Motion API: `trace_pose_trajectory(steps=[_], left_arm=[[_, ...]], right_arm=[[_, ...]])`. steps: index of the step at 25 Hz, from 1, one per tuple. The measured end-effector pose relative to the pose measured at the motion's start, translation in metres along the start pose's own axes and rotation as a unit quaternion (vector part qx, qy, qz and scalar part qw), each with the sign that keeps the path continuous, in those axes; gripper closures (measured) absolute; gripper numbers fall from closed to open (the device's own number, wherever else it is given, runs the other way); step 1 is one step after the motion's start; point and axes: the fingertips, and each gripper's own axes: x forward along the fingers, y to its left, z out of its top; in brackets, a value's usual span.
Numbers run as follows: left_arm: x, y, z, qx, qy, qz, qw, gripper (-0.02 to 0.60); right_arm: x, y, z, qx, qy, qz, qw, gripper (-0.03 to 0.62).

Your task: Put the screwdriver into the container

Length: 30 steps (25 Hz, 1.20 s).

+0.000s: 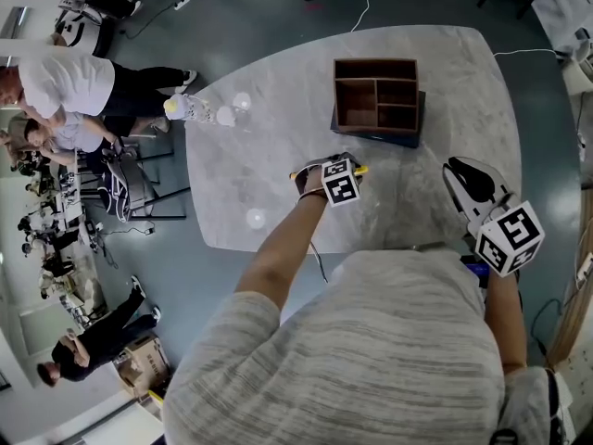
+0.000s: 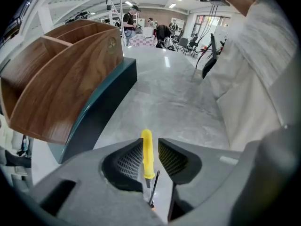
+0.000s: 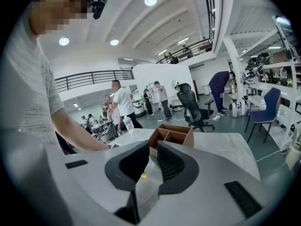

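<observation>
With our left claw (image 2: 151, 142) part-open astride the screwdriver (image 2: 147, 153) and our right claw (image 3: 153, 146) narrowly parted and empty, we should centre, settle lower, then close squarely.

This is looking like a big open lab or workshop hall: people (image 3: 123, 102) are standing about among office chairs (image 3: 190, 102), cluttered desks (image 1: 65, 193) are crowding one side, a cable (image 1: 361, 3) is trailing over the grey floor (image 1: 241, 7), and a railed mezzanine (image 3: 89, 76) (round ceiling lights (image 3: 150, 0) above it) is running overhead.
</observation>
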Motion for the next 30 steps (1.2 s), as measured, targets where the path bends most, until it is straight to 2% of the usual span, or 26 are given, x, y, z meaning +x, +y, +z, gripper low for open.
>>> trace_pose_trajectory(steps=[15, 19, 30], left_arm=[[0.020, 0.009, 0.004, 0.000, 0.030, 0.012, 0.9995, 0.472], [0.024, 0.011, 0.005, -0.002, 0.034, 0.016, 0.9993, 0.497], [0.021, 0.012, 0.006, -0.038, 0.022, 0.010, 0.9990, 0.505]], right_arm=[[-0.010, -0.022, 0.002, 0.000, 0.009, -0.003, 1.000, 0.579], [-0.011, -0.026, 0.002, 0.001, 0.011, -0.004, 1.000, 0.579], [-0.009, -0.022, 0.004, -0.004, 0.018, 0.000, 1.000, 0.580]])
